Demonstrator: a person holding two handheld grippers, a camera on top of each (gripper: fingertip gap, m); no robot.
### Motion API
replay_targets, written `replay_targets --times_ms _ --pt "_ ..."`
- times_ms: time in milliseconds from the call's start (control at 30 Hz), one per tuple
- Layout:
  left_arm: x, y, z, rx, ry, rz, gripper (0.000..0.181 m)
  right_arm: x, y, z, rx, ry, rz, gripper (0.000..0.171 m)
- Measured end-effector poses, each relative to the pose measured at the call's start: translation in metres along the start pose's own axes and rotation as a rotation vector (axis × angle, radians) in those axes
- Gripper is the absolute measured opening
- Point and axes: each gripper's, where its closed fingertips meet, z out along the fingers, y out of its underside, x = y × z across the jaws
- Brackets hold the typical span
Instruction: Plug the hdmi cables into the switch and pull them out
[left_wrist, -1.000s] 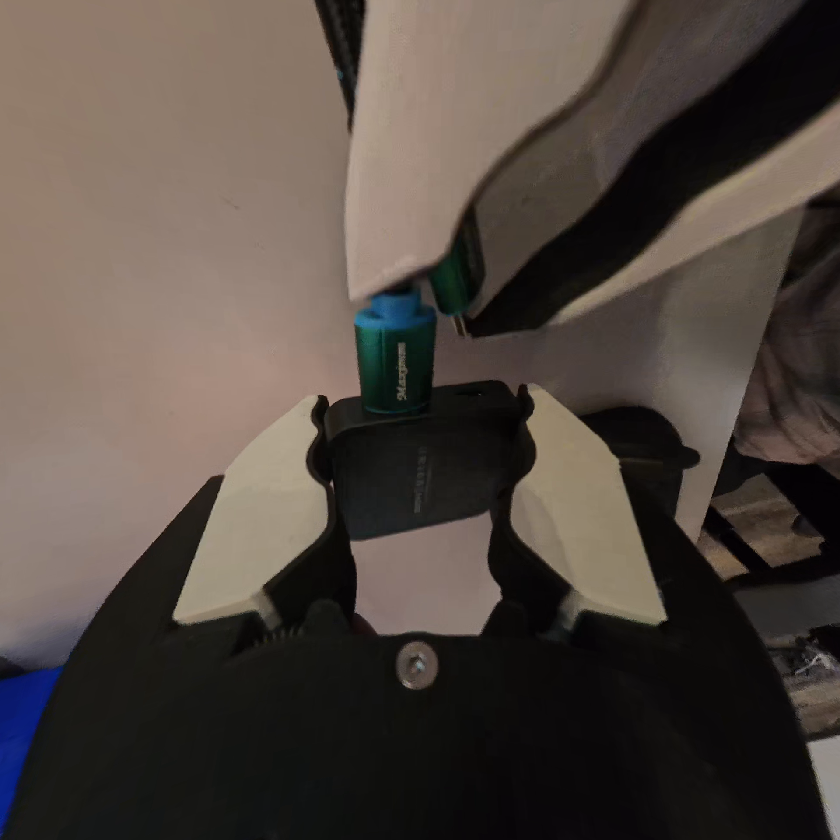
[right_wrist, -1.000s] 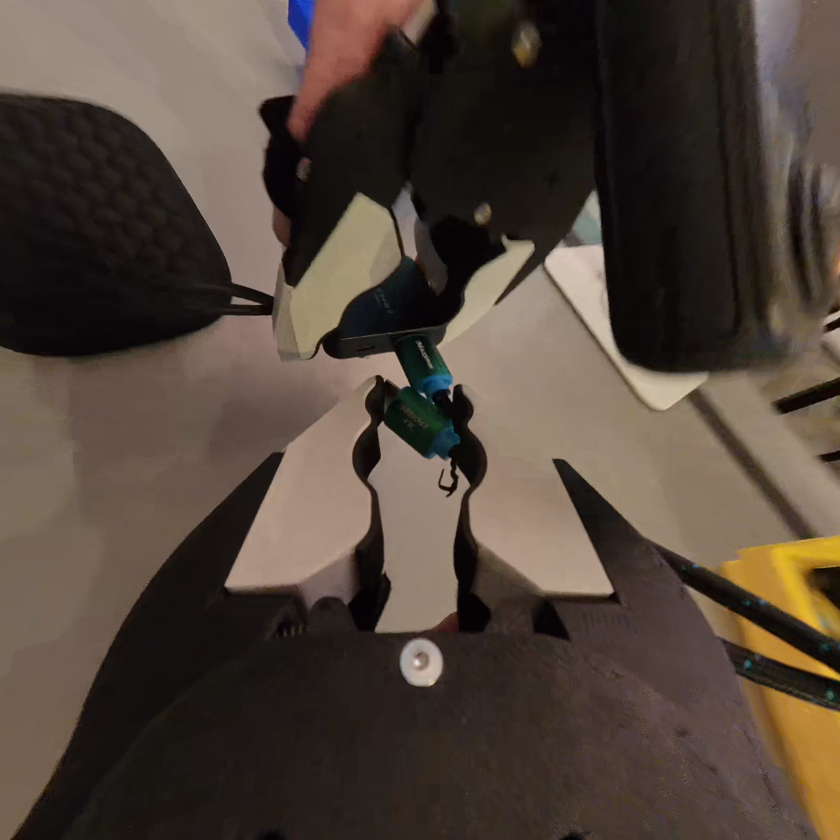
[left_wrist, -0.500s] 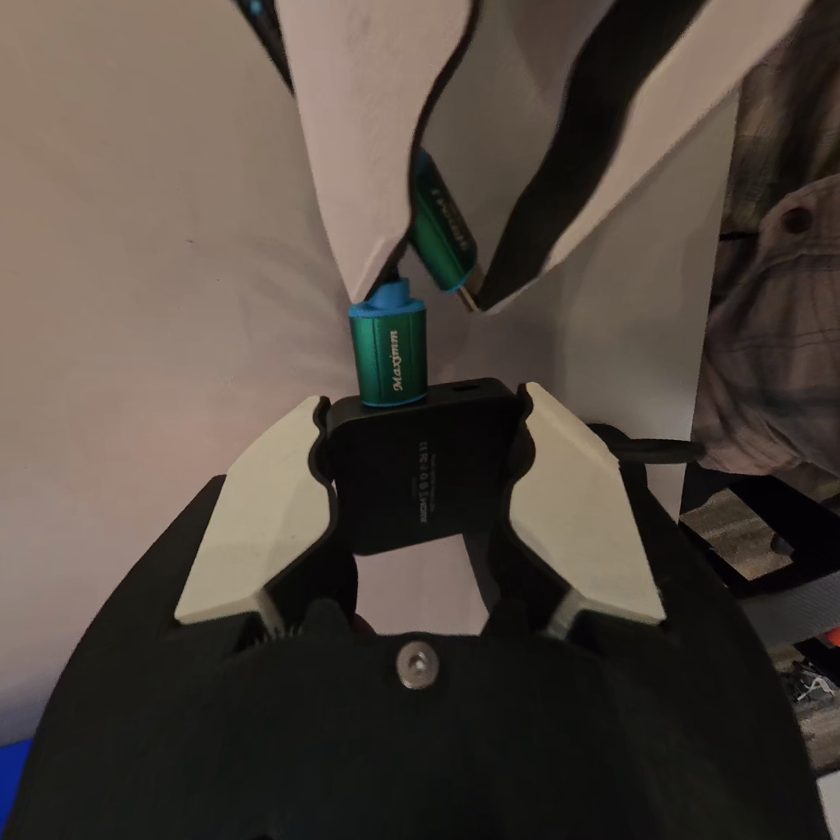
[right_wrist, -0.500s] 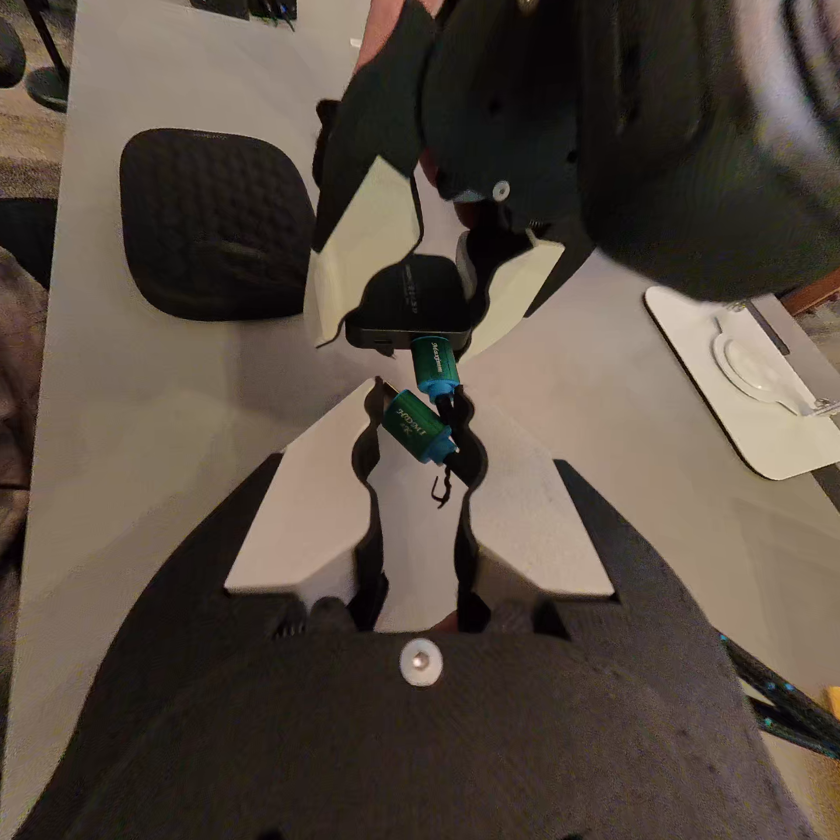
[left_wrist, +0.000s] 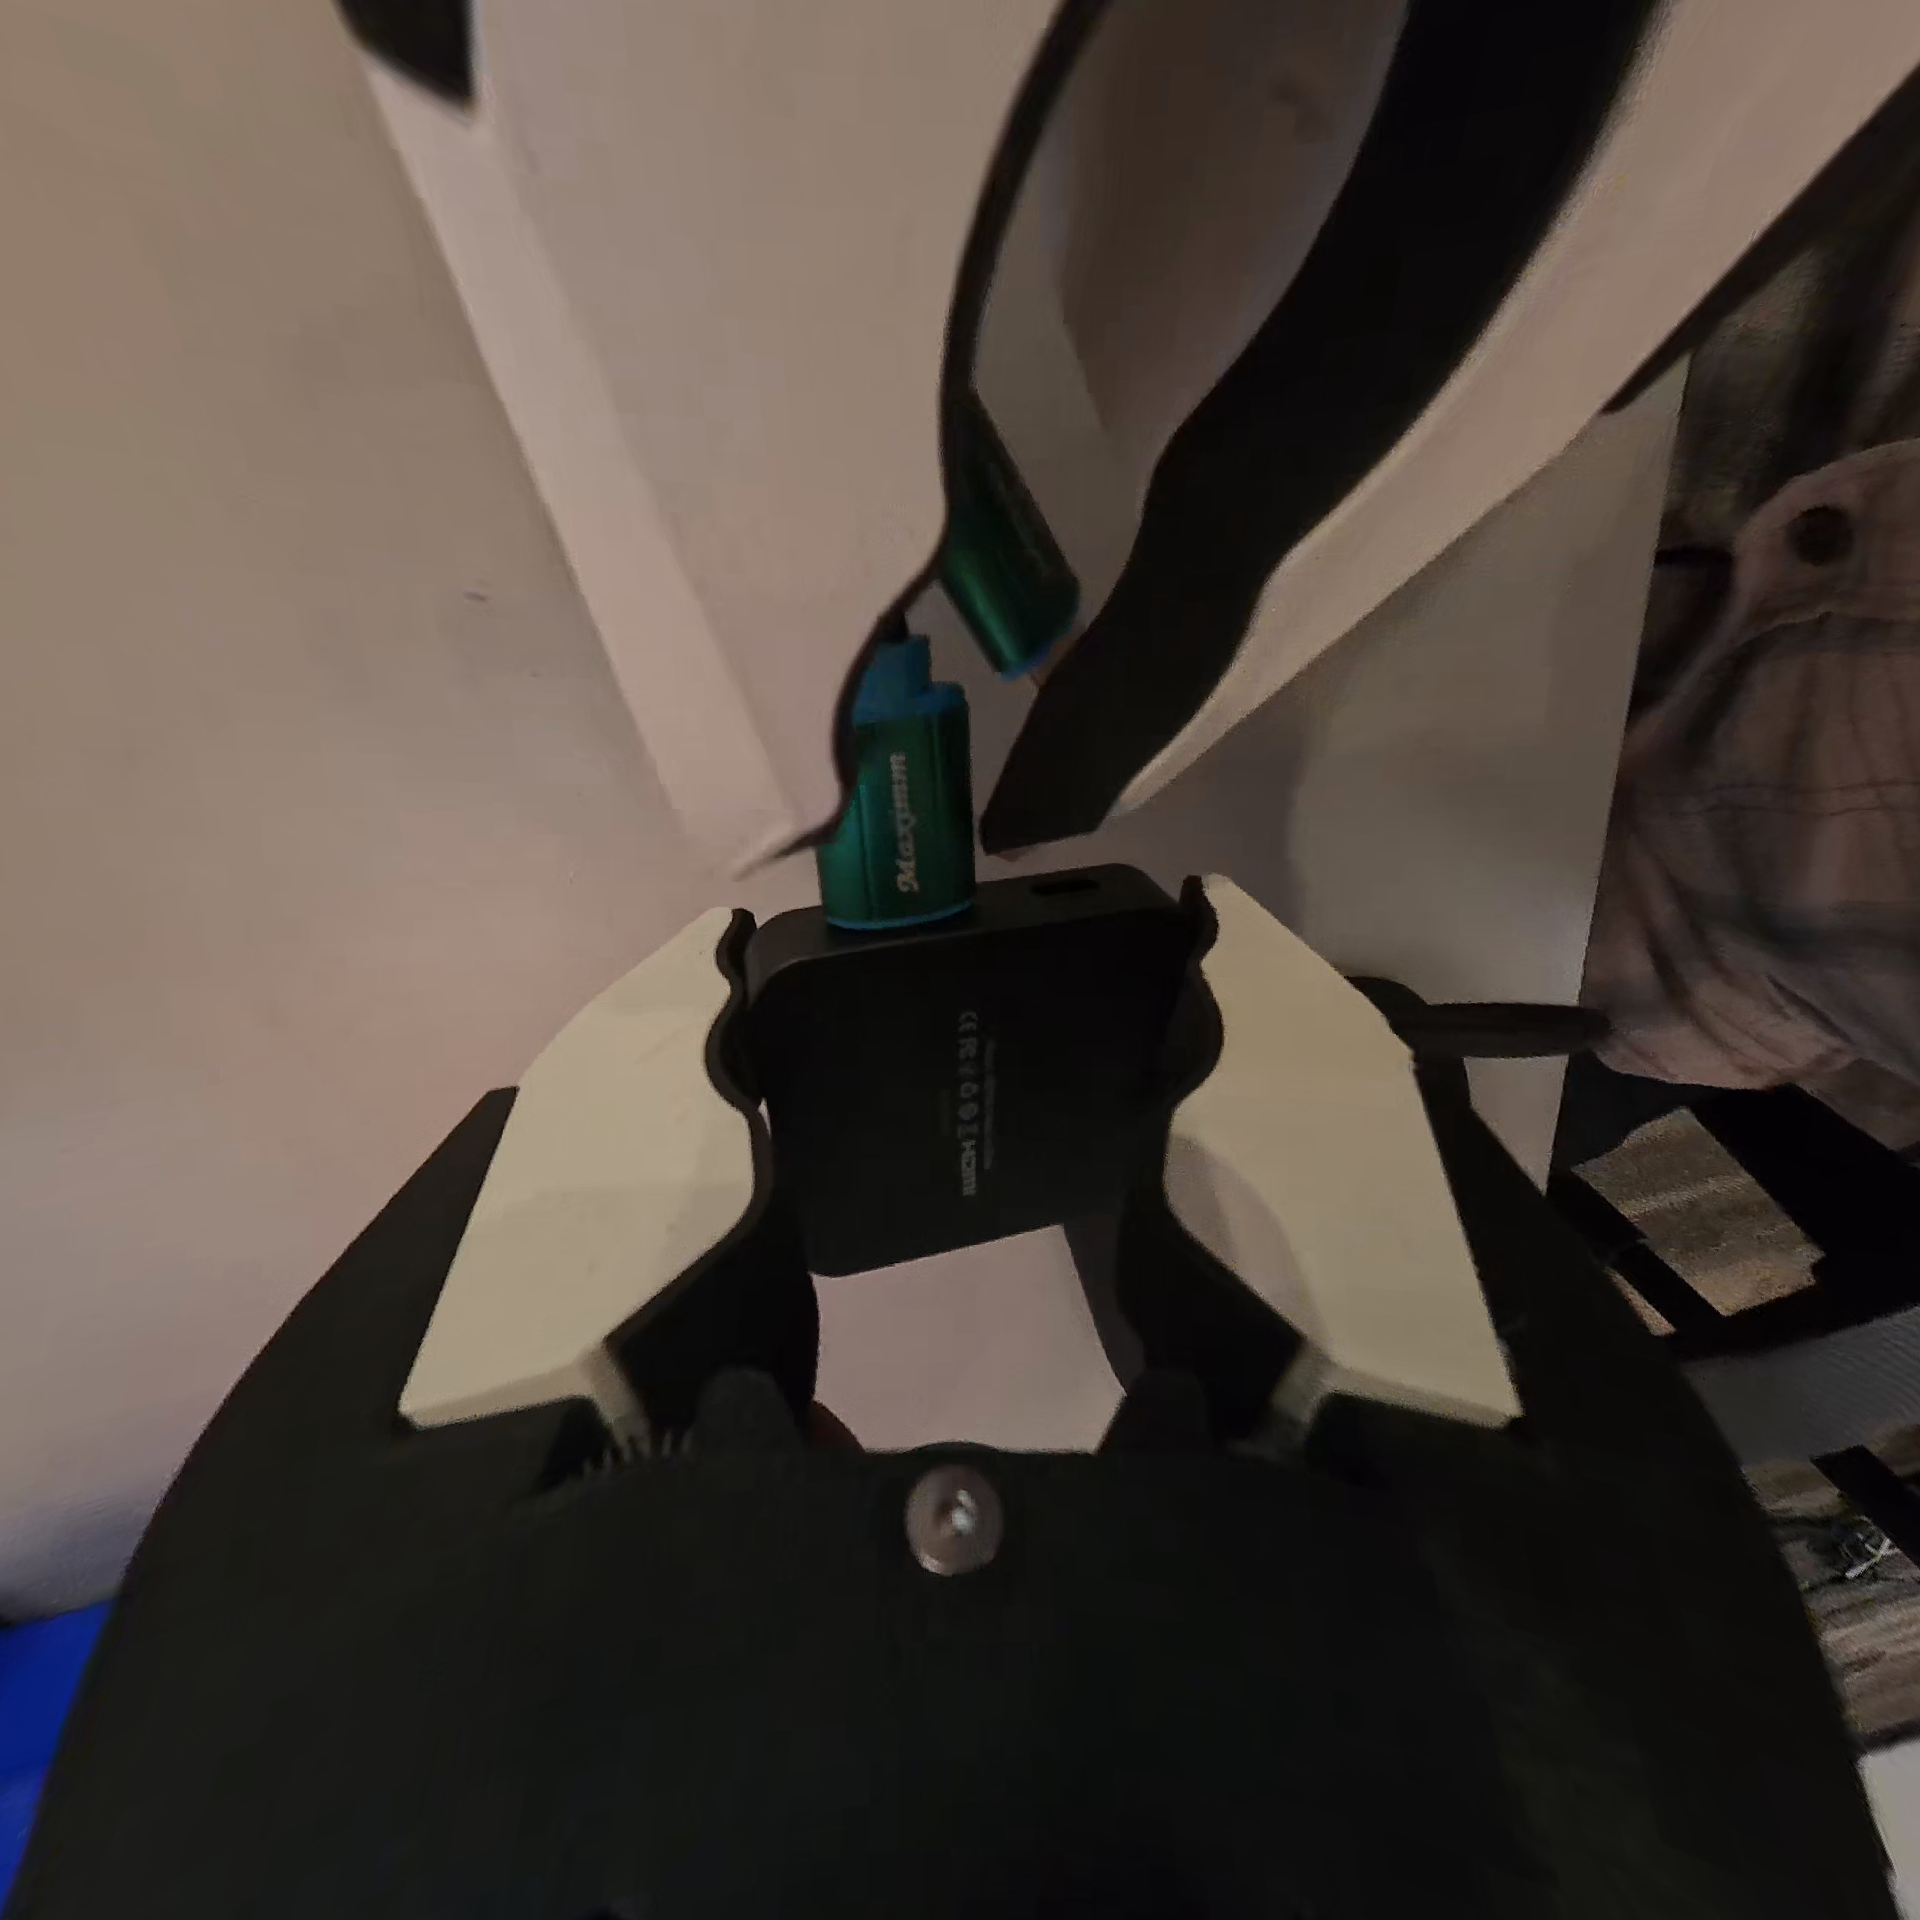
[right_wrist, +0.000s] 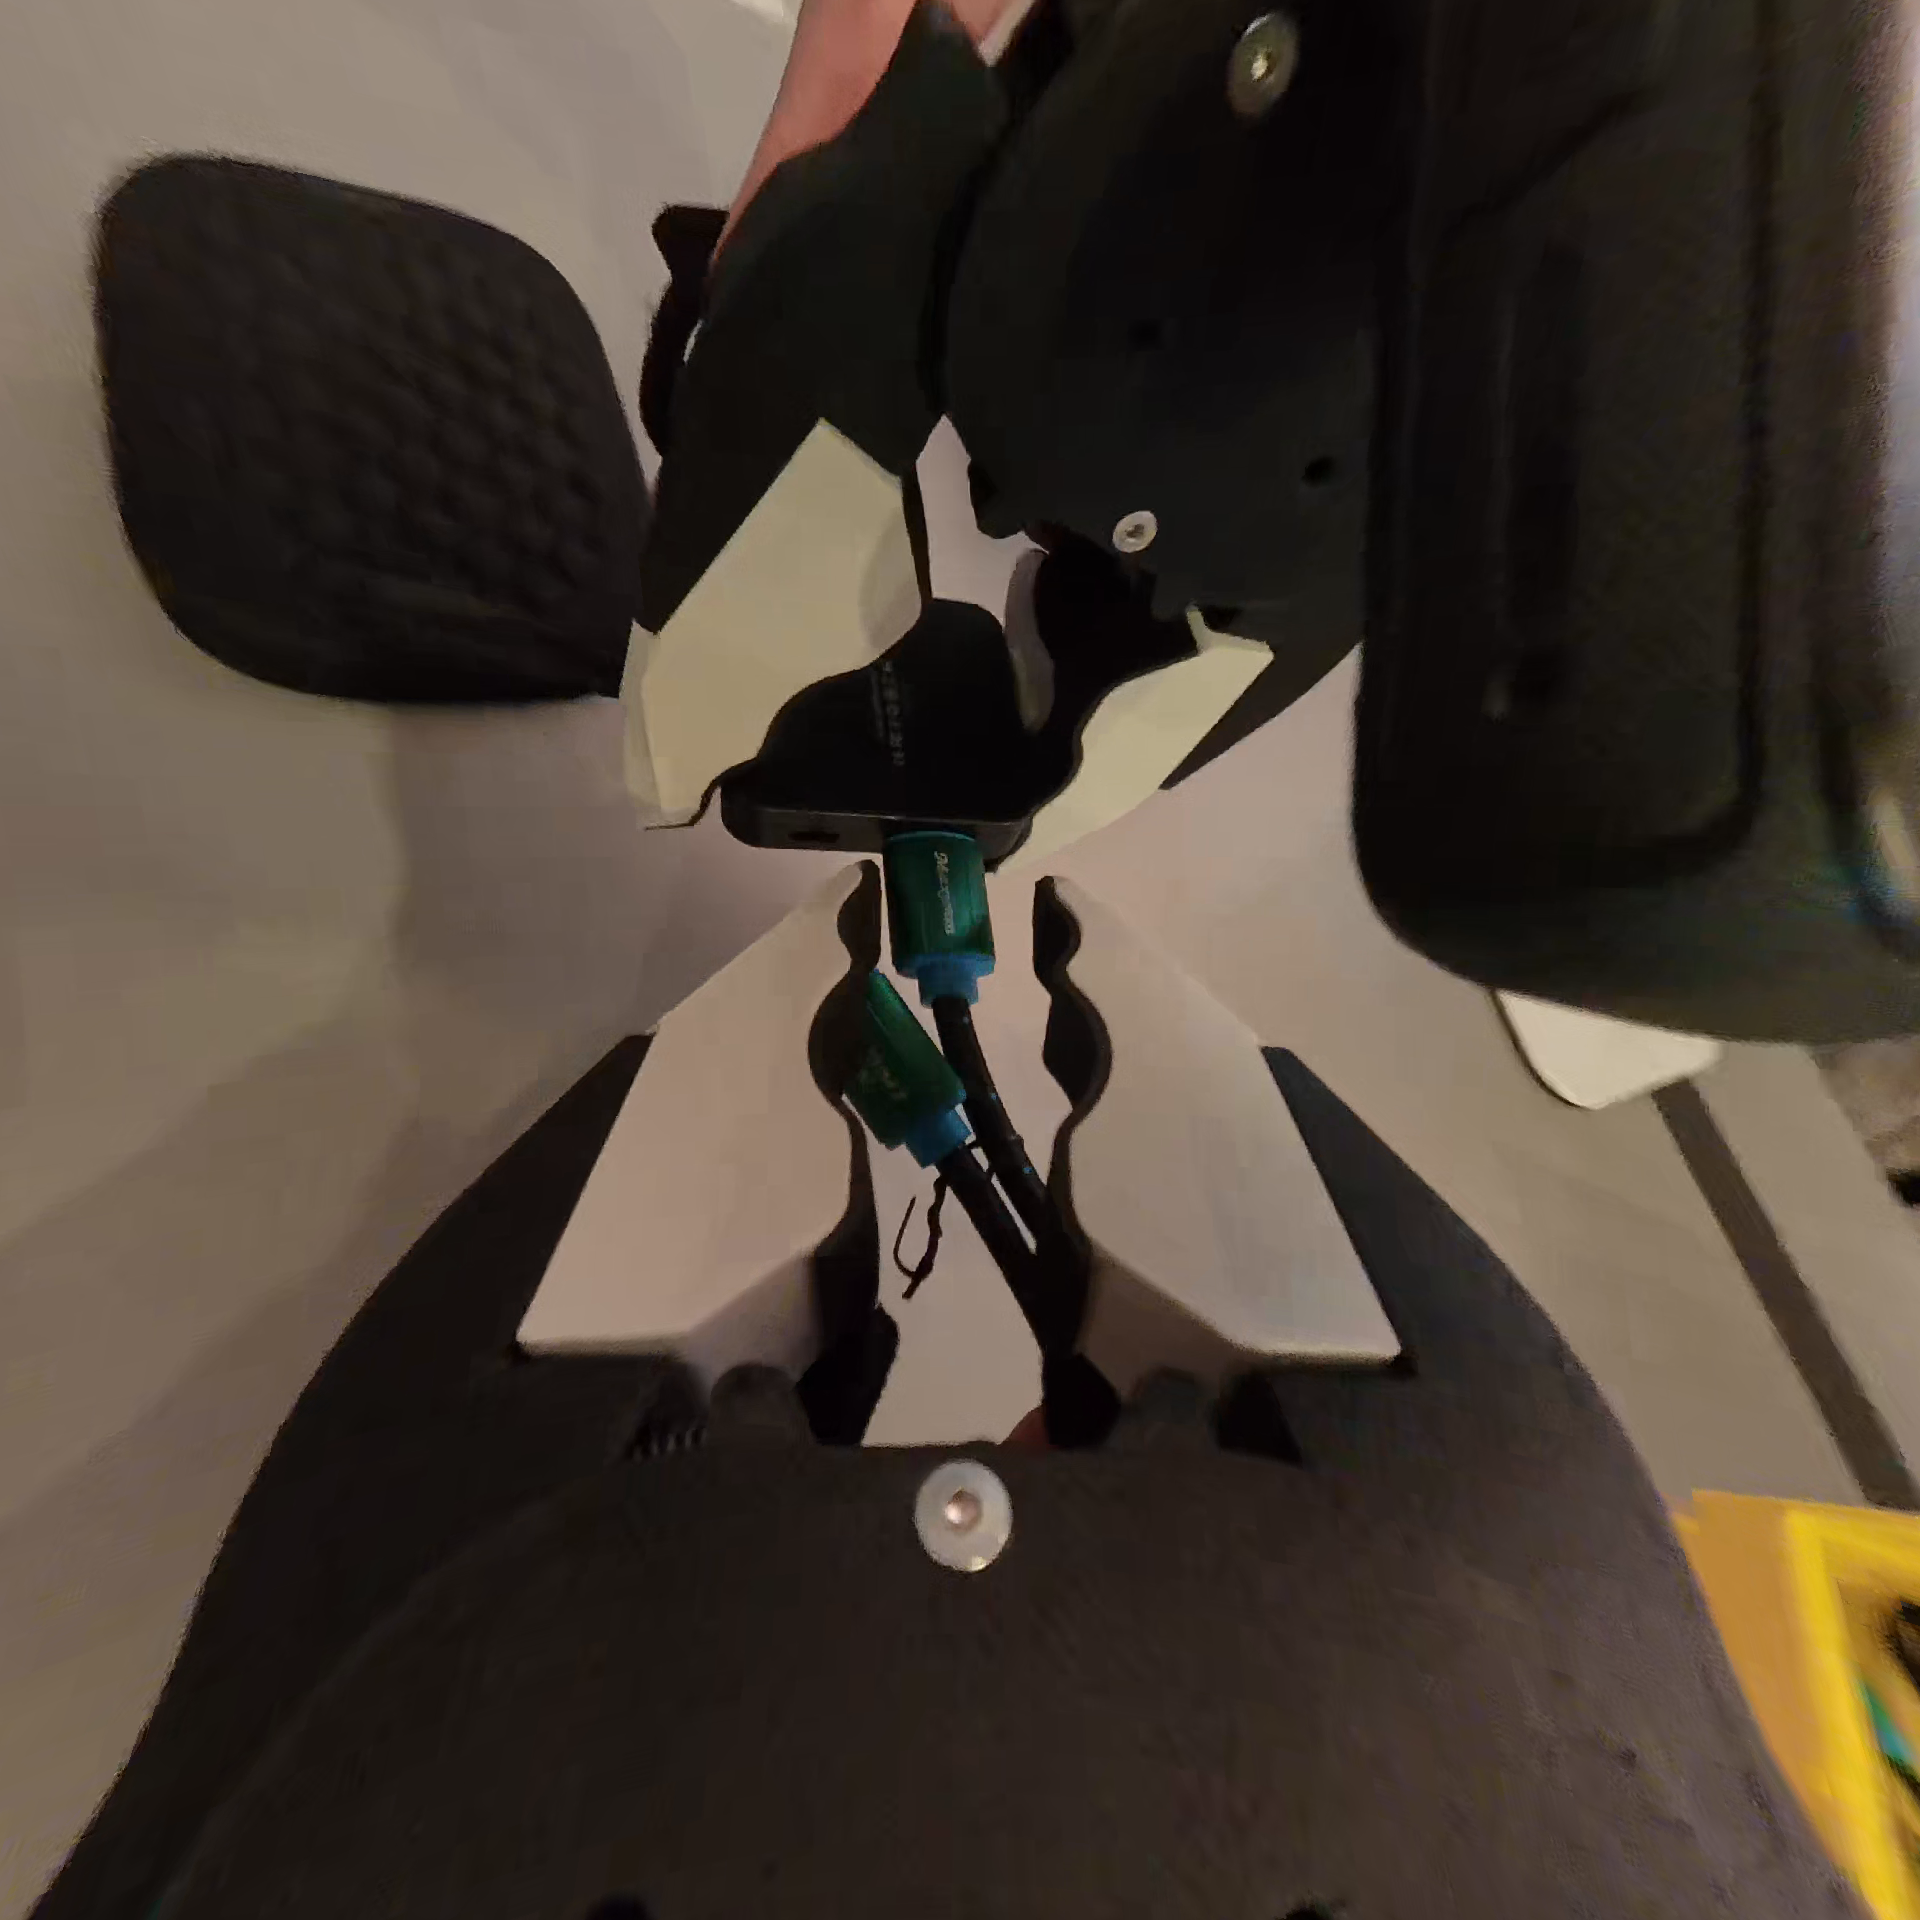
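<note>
Right hand-held gripper (right_wrist: 951, 883) advanced around ribbed green plug (right_wrist: 935, 902).

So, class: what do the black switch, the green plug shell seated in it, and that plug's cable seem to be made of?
Switch: matt black, probably moulded plastic; dull sheen, rounded corners. It sits clamped in the left hand-held gripper.
Green plug shell: looks like anodised metal, judging by streaky metallic highlights, with a blue, seemingly rubbery collar behind.
Cable: apparently braided fabric sleeve; black weave with blue flecks.
</note>
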Motion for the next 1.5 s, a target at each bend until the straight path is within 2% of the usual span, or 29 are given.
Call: replay_targets --times_ms 167,200,300,433,467,667,900,1100,1167,1500 --pt "0.012 -0.009 0.004 0.05 0.036 0.033 0.077 -0.023 0.011 0.005 0.089 -0.219 0.18 0.025" --pt "0.013 -0.013 0.004 0.075 0.039 0.03 0.077 -0.021 0.007 0.002 0.136 -0.222 0.199 0.018" --pt "0.012 -0.021 0.0 0.172 0.046 0.003 0.076 -0.016 0.007 -0.003 0.205 -0.205 0.241 0.02" --pt "0.013 -0.024 0.0 0.257 0.043 -0.024 0.075 -0.022 0.011 -0.001 0.215 -0.18 0.155 0.026" --pt "0.015 -0.025 -0.001 0.278 0.057 -0.034 0.075 -0.02 0.01 -0.002 0.219 -0.161 0.144 0.017" --pt "0.019 -0.021 0.005 0.291 0.06 -0.048 0.075 -0.026 0.012 0.004 0.203 -0.183 0.131 0.017" --pt "0.019 -0.027 0.0 0.333 -0.014 -0.023 0.075 -0.024 0.009 0.001 0.235 -0.199 0.169 0.017" --pt "0.025 -0.029 0.001 0.361 -0.021 -0.014 0.074 -0.032 0.01 0.008 0.152 -0.215 0.099 0.022" --pt "0.024 -0.026 0.004 0.331 -0.054 0.015 0.075 -0.036 0.011 0.013 0.136 -0.236 0.102 0.019" --pt "0.027 -0.034 -0.01 0.419 -0.117 0.059 0.075 -0.031 0.0 0.0 0.212 -0.193 0.048 0.019"
